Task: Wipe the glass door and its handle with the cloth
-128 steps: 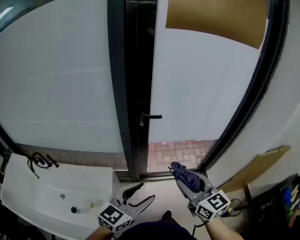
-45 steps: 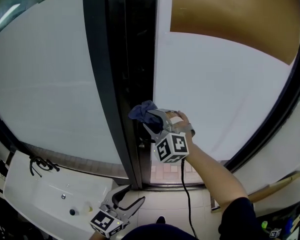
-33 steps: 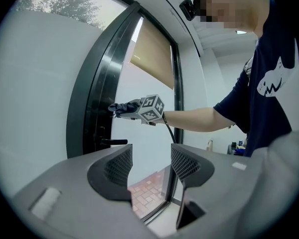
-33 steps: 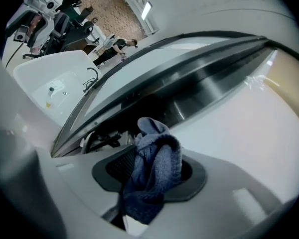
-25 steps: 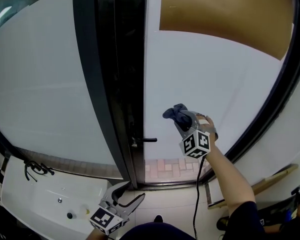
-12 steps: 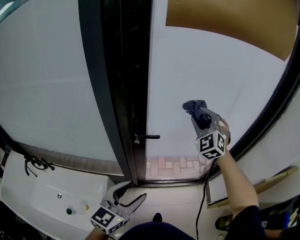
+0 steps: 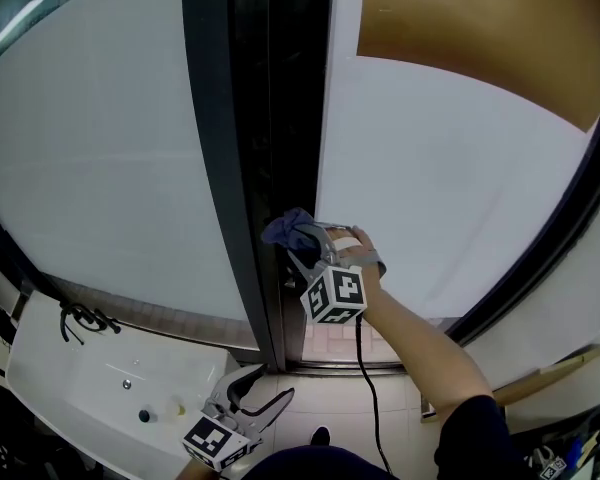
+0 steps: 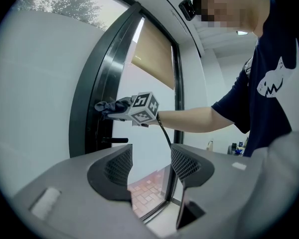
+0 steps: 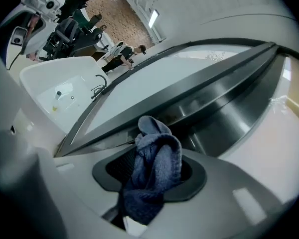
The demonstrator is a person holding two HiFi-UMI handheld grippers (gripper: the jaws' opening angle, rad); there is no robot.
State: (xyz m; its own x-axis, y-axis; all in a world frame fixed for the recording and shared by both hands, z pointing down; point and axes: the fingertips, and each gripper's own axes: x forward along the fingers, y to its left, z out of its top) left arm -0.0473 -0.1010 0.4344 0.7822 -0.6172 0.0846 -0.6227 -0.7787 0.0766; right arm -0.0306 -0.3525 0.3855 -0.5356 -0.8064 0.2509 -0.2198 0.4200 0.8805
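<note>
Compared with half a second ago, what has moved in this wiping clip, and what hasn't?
The right gripper, shut on the cloth, has swept left across the glass door, from the pane's right part back to its edge by the dark frame. Nothing was taken up or let go. The left gripper stays low, open and empty.

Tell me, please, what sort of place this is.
Likely an indoor washroom or utility entrance: a frosted glass door in a dark frame, a white sink with a black tap beside it, and brick paving outside, seen through the door's clear bottom strip.
</note>
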